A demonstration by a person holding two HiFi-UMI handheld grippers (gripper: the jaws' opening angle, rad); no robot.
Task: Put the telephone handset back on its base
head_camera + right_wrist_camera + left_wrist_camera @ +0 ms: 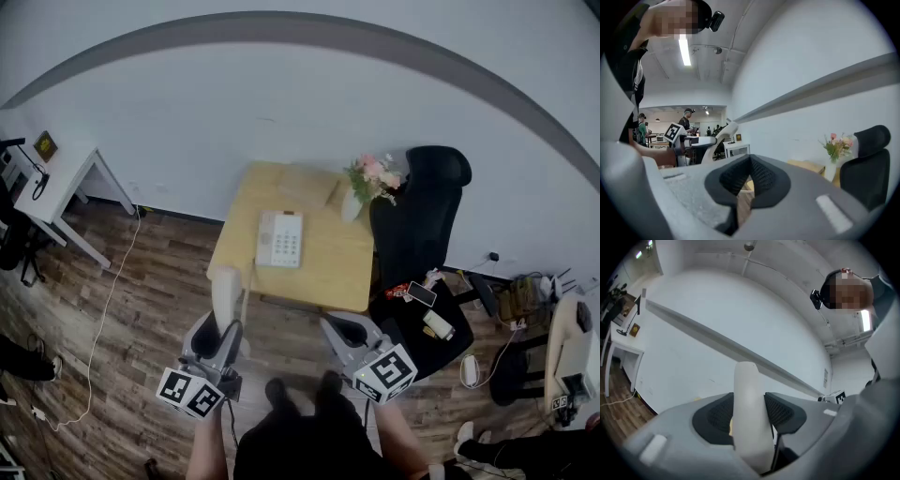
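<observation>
Head view alone shows the base (280,239); left tongs (749,404) clamp handset (750,427).

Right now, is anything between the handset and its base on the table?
Nothing visible does. The left gripper holds the handset before the wooden table; the telephone base lies ahead, the flower vase off at a far corner.

A small yellow table (333,261) stood by the white wall (281,112). Pink flowers (373,176) sat on its corner. A black chair (417,225) was just beside it, on the brown floor (141,292).
</observation>
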